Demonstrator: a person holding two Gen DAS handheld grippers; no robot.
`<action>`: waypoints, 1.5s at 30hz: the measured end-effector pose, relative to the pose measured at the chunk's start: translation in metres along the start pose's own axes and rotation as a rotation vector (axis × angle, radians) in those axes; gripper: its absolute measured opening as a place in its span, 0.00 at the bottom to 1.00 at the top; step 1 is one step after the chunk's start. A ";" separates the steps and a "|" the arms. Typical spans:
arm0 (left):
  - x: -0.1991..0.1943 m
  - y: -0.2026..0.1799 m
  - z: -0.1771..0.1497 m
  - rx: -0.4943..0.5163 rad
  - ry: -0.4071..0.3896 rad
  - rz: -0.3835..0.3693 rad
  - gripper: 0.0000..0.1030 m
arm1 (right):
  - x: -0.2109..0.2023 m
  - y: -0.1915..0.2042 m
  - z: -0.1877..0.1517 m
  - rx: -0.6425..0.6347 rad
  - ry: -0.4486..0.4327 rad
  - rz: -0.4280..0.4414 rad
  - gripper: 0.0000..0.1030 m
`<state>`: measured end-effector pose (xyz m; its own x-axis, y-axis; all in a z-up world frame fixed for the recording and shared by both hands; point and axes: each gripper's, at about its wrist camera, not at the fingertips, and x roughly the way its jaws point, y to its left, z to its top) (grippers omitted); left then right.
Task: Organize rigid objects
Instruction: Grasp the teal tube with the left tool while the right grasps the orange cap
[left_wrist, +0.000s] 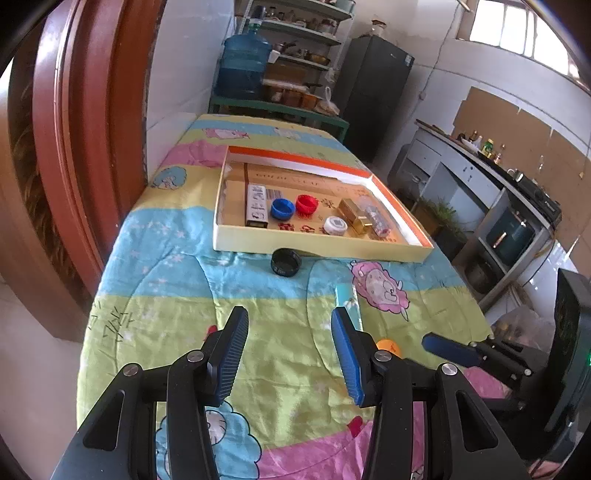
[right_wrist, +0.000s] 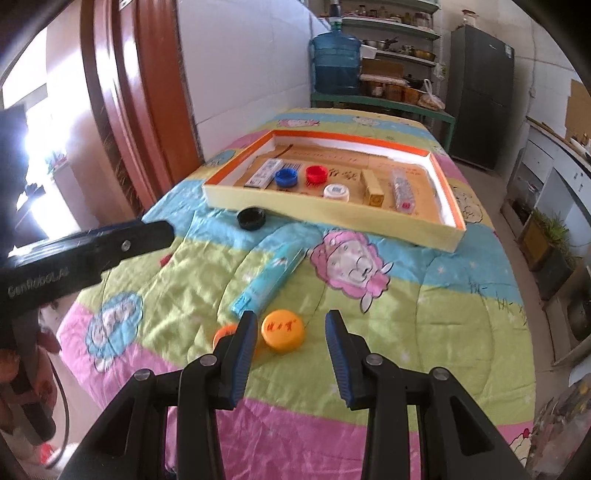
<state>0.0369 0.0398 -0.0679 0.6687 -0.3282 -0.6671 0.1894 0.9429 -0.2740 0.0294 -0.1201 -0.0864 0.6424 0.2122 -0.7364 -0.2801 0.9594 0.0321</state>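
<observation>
— Two grippers over the cartoon-print quilt (right_wrist: 436, 317). Left gripper (left_wrist: 290, 332) spread, nothing between its blue pads (left_wrist: 236, 350). Right gripper (right_wrist: 291, 334) likewise parted, gripping nothing, hovering just behind the orange cap (right_wrist: 282, 329).

— And inside the shallow tray (left_wrist: 317, 248)?

— Blue cap (left_wrist: 282, 209) and red cap (left_wrist: 307, 204) side by side near the middle, white cap (left_wrist: 335, 225) closer to the near wall. Printed flat box (left_wrist: 256, 205) left of the blue cap, gold box (left_wrist: 354, 214) and clear patterned tube (left_wrist: 376, 218) off to the right.

— Still outside the tray?

— Black cap (left_wrist: 285, 262) on the quilt, just beside the near wall. Turquoise long box (right_wrist: 267, 282) lying diagonally between tray and right gripper. Second orange cap (right_wrist: 224, 334) partly hidden behind the right gripper's left finger (right_wrist: 243, 350).
</observation>
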 end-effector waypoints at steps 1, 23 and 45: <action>0.001 0.000 0.000 0.001 0.002 -0.002 0.47 | 0.001 0.001 -0.001 -0.005 0.004 -0.002 0.37; 0.027 -0.015 -0.002 0.033 0.068 -0.034 0.47 | 0.032 -0.001 -0.003 0.013 0.054 0.008 0.29; 0.092 -0.071 -0.001 0.165 0.181 0.053 0.47 | 0.010 -0.056 -0.013 0.155 -0.007 -0.031 0.29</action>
<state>0.0841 -0.0577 -0.1107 0.5438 -0.2686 -0.7950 0.2820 0.9508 -0.1284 0.0421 -0.1744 -0.1045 0.6540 0.1823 -0.7342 -0.1467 0.9827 0.1134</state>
